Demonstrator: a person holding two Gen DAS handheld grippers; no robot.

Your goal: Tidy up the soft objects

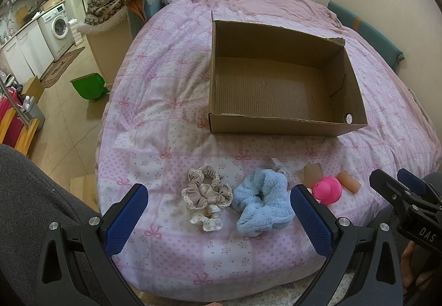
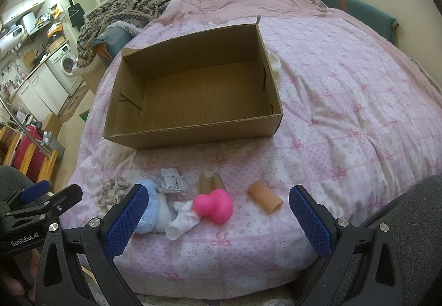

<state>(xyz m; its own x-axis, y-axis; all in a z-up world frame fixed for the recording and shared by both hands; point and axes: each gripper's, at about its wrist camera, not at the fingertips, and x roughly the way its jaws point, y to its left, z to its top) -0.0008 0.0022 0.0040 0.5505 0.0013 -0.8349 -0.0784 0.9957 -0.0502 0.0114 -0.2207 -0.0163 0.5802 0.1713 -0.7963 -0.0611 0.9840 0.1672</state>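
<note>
A: Start at the left — what lies on the pink quilt (image 1: 165,118)?

B: Farthest left, the beige lace scrunchies (image 1: 205,196), heaped together. Just beside them is the blue fluffy scrunchie (image 1: 262,202); the two piles are very close, and I cannot tell if they touch.

A: And the left gripper (image 1: 218,212)?

B: Its blue pads (image 1: 125,219) stand wide apart, holding nothing, with both scrunchie piles between them.

A: Further right?

B: A clear plastic packet (image 2: 172,181) sits behind the blue scrunchie, a white sock (image 2: 183,219) lies against it, then comes the pink rubber toy (image 2: 214,205) with a scrap of brown cardboard (image 2: 211,181) behind it. Near it, apart, is the tan tube (image 2: 265,196).

A: The right gripper (image 2: 218,212)?

B: Also spread open and empty — sock, toy and tube lie between its pads.

A: And the cardboard box (image 2: 193,137)?

B: Beyond all the items, mid-bed, with nothing inside it.
</note>
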